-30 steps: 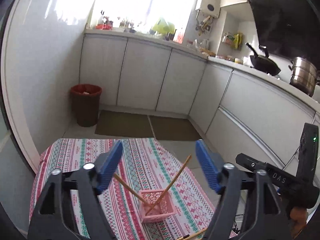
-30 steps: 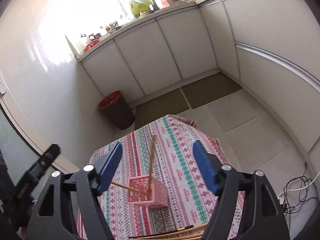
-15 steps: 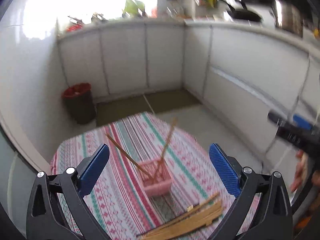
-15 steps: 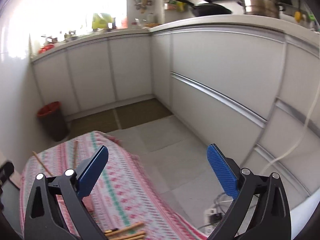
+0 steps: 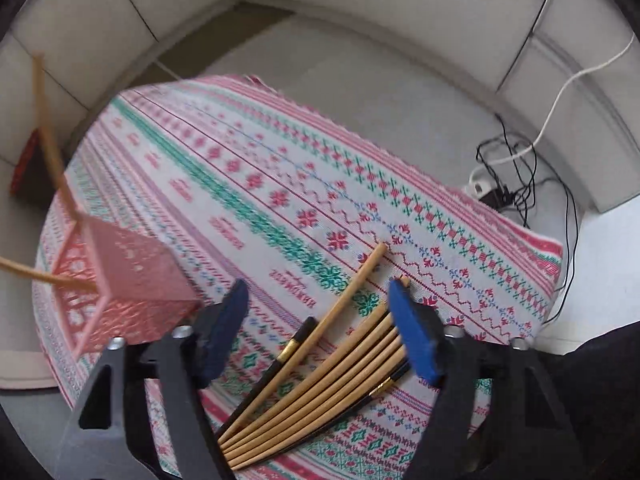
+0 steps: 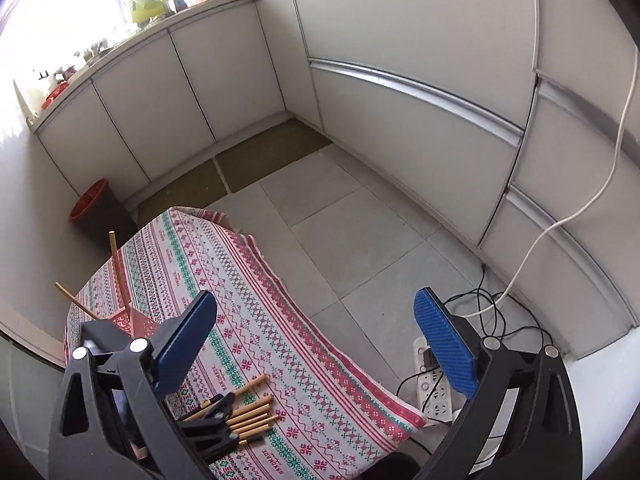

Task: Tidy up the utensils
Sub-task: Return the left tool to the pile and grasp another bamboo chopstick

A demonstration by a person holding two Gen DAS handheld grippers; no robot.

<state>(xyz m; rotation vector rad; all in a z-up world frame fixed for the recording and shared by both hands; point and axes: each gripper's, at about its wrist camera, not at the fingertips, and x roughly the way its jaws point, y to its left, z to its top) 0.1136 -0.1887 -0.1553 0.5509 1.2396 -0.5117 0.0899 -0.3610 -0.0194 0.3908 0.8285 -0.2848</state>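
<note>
Chopsticks (image 5: 320, 392): a bundle of pale wooden sticks with a few black, gold-banded ones, lying fanned on the patterned tablecloth (image 5: 280, 184) near its front edge; one wooden stick angles away from the rest. The same bundle shows in the right wrist view (image 6: 250, 412), low on the cloth.

Pink basket (image 5: 120, 280): perforated plastic holder, standing on the cloth to the left of the bundle and apart from it; two wooden chopsticks (image 5: 48, 136) lean out of it in a crossed pair. Seen small from the right view (image 6: 138, 322), partly behind the gripper.

Left gripper (image 5: 316, 328): pointed steeply down over the bundle, blue pads either side of it; jaws have just been closing in, sticks between them, pads not pressing on any, nothing gripped.

Right gripper (image 6: 316, 344): jaws spread wide, holding nothing, above the cloth's right edge and the floor.

Surroundings: white cabinets (image 6: 400, 100), grey tiled floor (image 6: 340, 232), red-rimmed bin (image 6: 94, 204), power strip (image 6: 434, 392) with black and white cables on the floor beside the table.
</note>
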